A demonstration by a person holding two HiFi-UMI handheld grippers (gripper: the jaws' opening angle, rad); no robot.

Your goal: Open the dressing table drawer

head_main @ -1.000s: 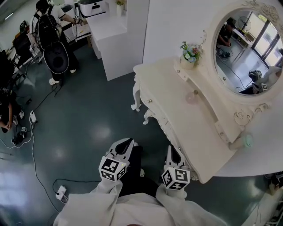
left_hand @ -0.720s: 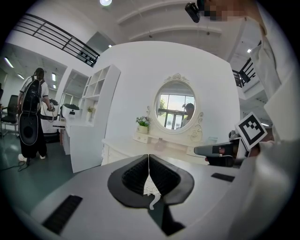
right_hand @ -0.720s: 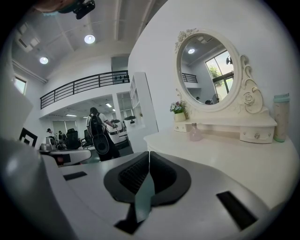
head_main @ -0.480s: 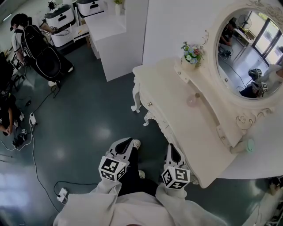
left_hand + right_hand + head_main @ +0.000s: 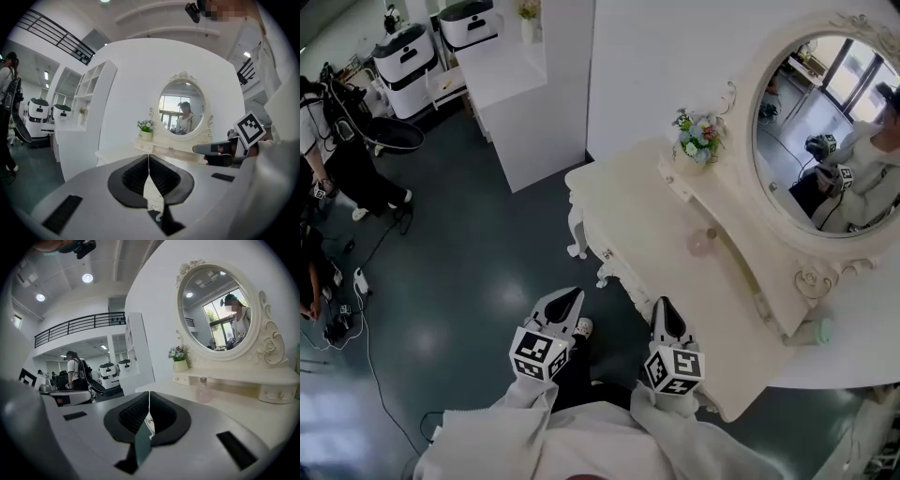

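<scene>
The dressing table drawer (image 5: 607,253), marked by a small knob in the carved front below the counter (image 5: 647,216), sits flush and closed at the near-left end of the cream dressing table. On the counter, a pink glass bottle (image 5: 703,242) stands near the raised back shelf, which carries a pot of flowers (image 5: 697,131) at its left end. An oval mirror (image 5: 825,131) in an ornate frame rises behind and reflects the person holding the tools. The right gripper (image 5: 664,306) points forward just beside the table's front edge, to the right of the knob, its fingers pressed together with nothing between them. The left gripper (image 5: 570,297) hangs alongside it over the dark floor (image 5: 478,262), fingers likewise closed and empty. Farther left, a white cabinet (image 5: 516,103) stands against the wall, and another person (image 5: 328,150) stands at the room's edge.
</scene>
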